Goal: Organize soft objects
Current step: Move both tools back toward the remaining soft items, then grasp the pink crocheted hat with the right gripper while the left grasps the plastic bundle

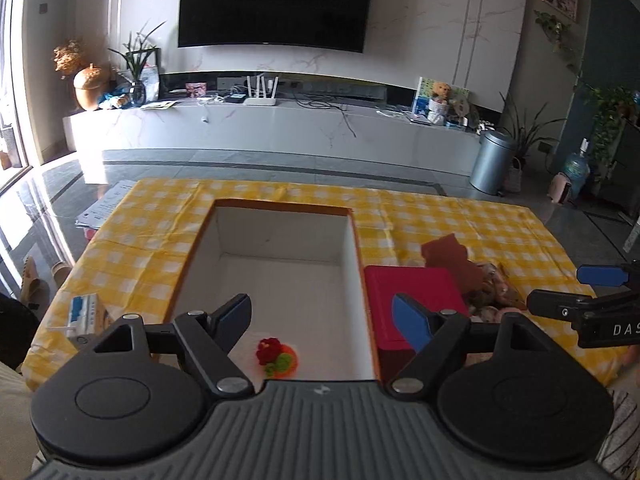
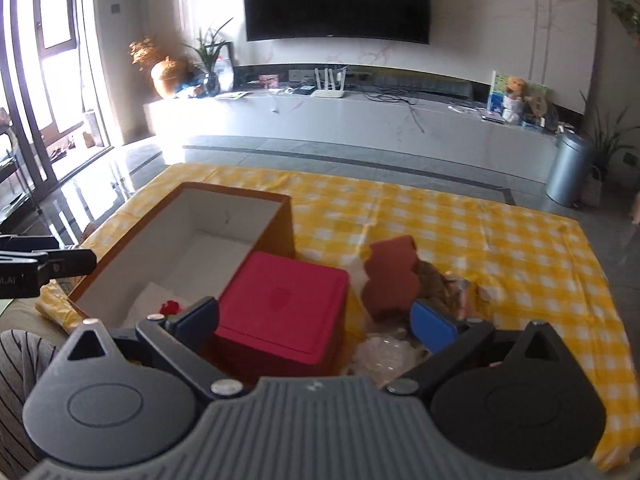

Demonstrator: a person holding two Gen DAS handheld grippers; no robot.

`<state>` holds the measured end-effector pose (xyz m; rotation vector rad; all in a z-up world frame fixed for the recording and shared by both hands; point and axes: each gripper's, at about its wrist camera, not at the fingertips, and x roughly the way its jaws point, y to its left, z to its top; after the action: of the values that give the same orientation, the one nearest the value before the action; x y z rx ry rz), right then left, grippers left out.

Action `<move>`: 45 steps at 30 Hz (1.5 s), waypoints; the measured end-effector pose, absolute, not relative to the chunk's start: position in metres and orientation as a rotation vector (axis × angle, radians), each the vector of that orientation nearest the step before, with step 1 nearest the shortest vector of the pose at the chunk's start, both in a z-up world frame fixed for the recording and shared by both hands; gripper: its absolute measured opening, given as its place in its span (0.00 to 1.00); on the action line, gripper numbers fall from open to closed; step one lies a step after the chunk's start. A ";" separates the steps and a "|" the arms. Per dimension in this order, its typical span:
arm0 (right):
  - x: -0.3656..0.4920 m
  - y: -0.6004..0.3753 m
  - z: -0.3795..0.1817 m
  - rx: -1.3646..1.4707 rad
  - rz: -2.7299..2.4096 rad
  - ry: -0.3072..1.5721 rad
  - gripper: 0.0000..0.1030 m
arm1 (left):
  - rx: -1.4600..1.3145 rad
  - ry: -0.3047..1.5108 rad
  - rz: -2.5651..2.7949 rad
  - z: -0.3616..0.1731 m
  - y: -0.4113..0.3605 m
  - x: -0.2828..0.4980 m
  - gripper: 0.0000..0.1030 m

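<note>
Both grippers hang above the yellow-and-white checked tablecloth (image 1: 440, 216), nothing between the jaws of either. The left gripper (image 1: 322, 322) stands wide over the open cardboard box with white inside walls (image 1: 280, 236); the right gripper (image 2: 316, 320) is spread just as wide, over the red square lidded box (image 2: 288, 304) and the heap beside it.

Progress: early, by my reading. Inside the cardboard box only one small item shows, a red, orange and green crocheted flower piece (image 1: 276, 354) lying on the white floor near the front wall (possibly on a white sheet, hard to tell). The rest of the box floor is bare.

Left to do: the soft things are still outside, to the right of the red box — a brown gourd-shaped plush or felt piece (image 2: 390, 276), a patterned brownish fabric bundle (image 2: 440, 284) touching it, and something clear and crinkly, maybe a plastic bag (image 2: 384, 354), in front. A small blue-and-white carton (image 1: 86, 314) sits on the cloth left of the cardboard box; whether it belongs to the sort I cannot tell.
</note>
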<state>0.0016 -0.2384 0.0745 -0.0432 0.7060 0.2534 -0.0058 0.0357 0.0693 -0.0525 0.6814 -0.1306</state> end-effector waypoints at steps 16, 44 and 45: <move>0.029 -0.384 -0.026 0.171 -0.002 0.975 0.97 | 0.048 0.883 -0.448 0.016 -0.095 0.044 0.91; 0.139 -0.347 -0.119 -0.093 0.087 1.150 0.76 | 0.200 1.075 -0.543 -0.016 -0.161 0.078 0.91; 0.138 -0.348 -0.119 -0.080 0.084 1.147 0.74 | 0.209 1.067 -0.521 -0.016 -0.168 0.076 0.90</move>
<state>0.1378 -0.3479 -0.1188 -0.0802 1.1471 0.0838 0.0765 -0.1681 -0.0163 0.2092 1.0668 -0.5213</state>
